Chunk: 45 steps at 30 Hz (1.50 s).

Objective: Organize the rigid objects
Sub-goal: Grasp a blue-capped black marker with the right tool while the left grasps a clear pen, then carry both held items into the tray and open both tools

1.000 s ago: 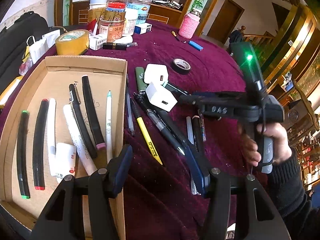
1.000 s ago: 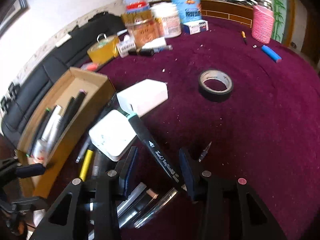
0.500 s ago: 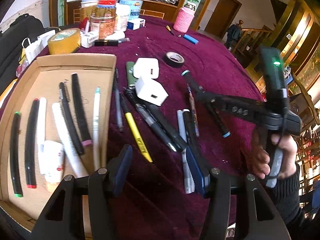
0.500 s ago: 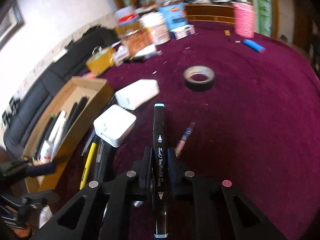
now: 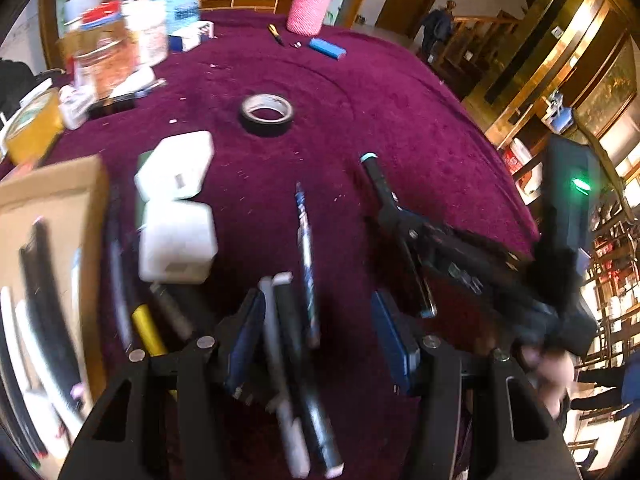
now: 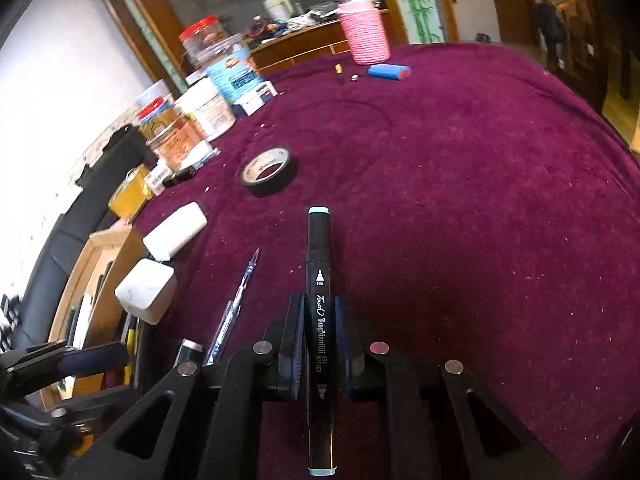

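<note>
R gripper (image 6: 318, 344) has just clamped its fingers on the black art marker (image 6: 319, 280) and lifted it off the surface; next, prob, the cardboard box (image 6: 100, 264). L gripper (image 5: 320, 336) hovers half-open, empty, over blurred pens (image 5: 296, 360).

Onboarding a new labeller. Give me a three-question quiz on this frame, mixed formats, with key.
1. True or false: the right gripper is shut on the black art marker.
2. What lies between the left gripper's open fingers? A) pens on the cloth B) the tape roll C) a white charger
3. Fill in: the black tape roll lies flat on the ___ tablecloth.

Key: 1 true; 2 A; 3 maroon.
</note>
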### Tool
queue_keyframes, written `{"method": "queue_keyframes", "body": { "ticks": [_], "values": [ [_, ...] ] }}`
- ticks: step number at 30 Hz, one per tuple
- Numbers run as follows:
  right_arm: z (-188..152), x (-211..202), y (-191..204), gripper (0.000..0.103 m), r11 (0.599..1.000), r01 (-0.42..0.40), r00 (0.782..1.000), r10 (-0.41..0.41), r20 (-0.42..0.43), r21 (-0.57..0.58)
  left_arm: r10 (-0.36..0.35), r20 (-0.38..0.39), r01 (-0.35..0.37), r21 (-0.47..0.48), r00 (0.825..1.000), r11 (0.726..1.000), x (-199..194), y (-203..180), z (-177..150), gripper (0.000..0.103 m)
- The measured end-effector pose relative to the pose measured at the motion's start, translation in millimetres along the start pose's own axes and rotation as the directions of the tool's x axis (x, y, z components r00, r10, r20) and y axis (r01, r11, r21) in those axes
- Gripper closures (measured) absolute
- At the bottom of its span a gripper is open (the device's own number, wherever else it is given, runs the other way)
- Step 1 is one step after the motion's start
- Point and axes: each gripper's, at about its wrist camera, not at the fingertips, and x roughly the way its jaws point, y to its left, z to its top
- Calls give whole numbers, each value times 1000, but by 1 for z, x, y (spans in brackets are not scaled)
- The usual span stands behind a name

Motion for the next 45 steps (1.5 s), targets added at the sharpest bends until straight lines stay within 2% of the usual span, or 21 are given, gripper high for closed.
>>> {"method": "queue_keyframes", "body": {
  "ticks": [2, 5, 11, 16, 18, 25, 26, 27, 30, 33, 35, 39, 45],
  "values": [
    [0, -2, -5, 88, 1000, 0, 1000, 0, 8, 27, 6, -13, -6, 13, 1000, 1000, 13, -6, 8, 51],
    [1, -3, -13, 88, 998, 2, 1000, -3, 10, 66, 8, -47, -8, 2, 999, 1000, 29, -10, 15, 61],
    [0, -7, -23, 88, 993, -23, 1000, 22, 13, 114, 52, -84, -52, 8, 995, 999, 52, -13, 22, 65],
    [0, -10, -25, 88, 991, -41, 999, 39, 21, 126, 96, -61, -94, 30, 993, 995, 55, -17, 21, 67],
    [0, -12, -26, 88, 990, -48, 999, 45, 23, 134, 140, -47, -138, 40, 989, 990, 53, -18, 18, 81],
    [0, -13, -27, 88, 988, -61, 998, 59, 24, 141, 162, -9, -162, 29, 987, 986, 48, -19, 4, 85],
    [0, -12, -28, 88, 988, -63, 998, 60, 23, 140, 188, -6, -188, 34, 982, 982, 48, -20, 4, 95],
    [0, -11, -27, 88, 989, -63, 998, 60, 21, 136, 195, -7, -195, 37, 981, 980, 48, -20, 4, 95],
    [1, -10, -28, 88, 989, -61, 998, 58, 21, 136, 130, -25, -130, -9, 991, 991, 46, -16, 6, 95],
    [1, -10, -29, 88, 988, -70, 997, 67, 22, 137, 105, -16, -105, -16, 994, 994, 39, -15, 3, 95],
    [1, -9, -27, 88, 989, -72, 997, 70, 21, 126, 57, -10, -57, -28, 998, 998, 30, -15, -1, 95],
    [0, -9, -20, 88, 992, -90, 996, 88, 23, 93, 13, 34, -12, -47, 999, 999, 6, -11, -16, 95],
    [-4, -7, -1, 88, 993, -117, 993, 116, 7, 25, -34, 85, 46, -140, 996, 989, -40, 24, -46, 95]
  ]
}}
